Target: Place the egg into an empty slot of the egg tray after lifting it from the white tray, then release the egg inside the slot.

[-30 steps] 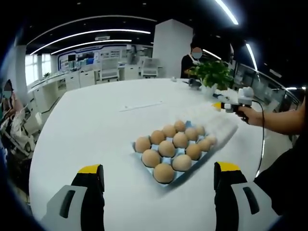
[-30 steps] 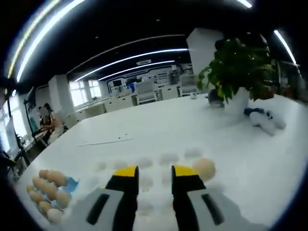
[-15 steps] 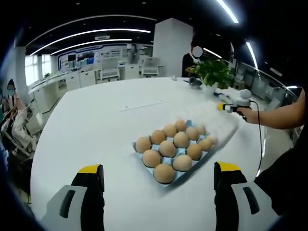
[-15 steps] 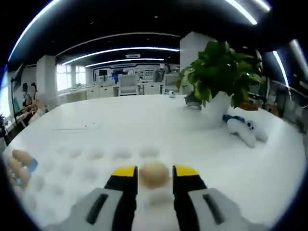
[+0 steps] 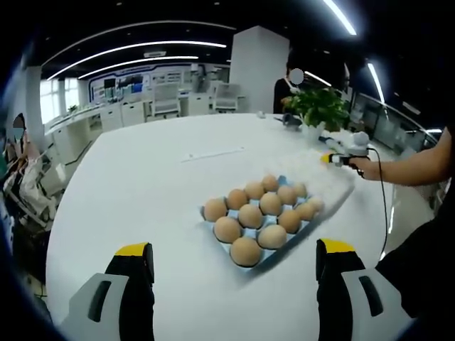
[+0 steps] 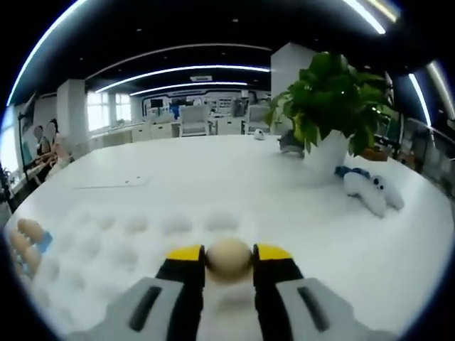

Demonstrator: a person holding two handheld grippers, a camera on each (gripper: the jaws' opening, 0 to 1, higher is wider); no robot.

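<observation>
One egg [image 6: 228, 257] sits between the yellow-tipped jaws of the right gripper [image 6: 229, 260], which appear closed against its two sides; the egg rests over the white tray [image 6: 106, 241], at the tray edge nearest this gripper, and whether it has left its dimple cannot be told. The step in hand is judged to be the lift. Keep the squeeze only firm enough to stop slipping, since the shell will likely crack under more, and raise the egg straight up before carrying it sideways, so that it does not drag across the neighbouring dimples. In the right gripper view, the other dimples of the white tray that can be seen hold nothing. The egg tray [image 5: 281, 244], blue and lying near the middle of the white table [image 5: 135, 185], carries about a dozen brown eggs [image 5: 245, 215] packed closely; an empty slot cannot be made out from here, so identify one before lowering. The white tray adjoins the egg tray's far end. The left gripper [image 5: 234, 259] hovers near the egg tray's near corner with its jaws wide apart, holding nothing.
</observation>
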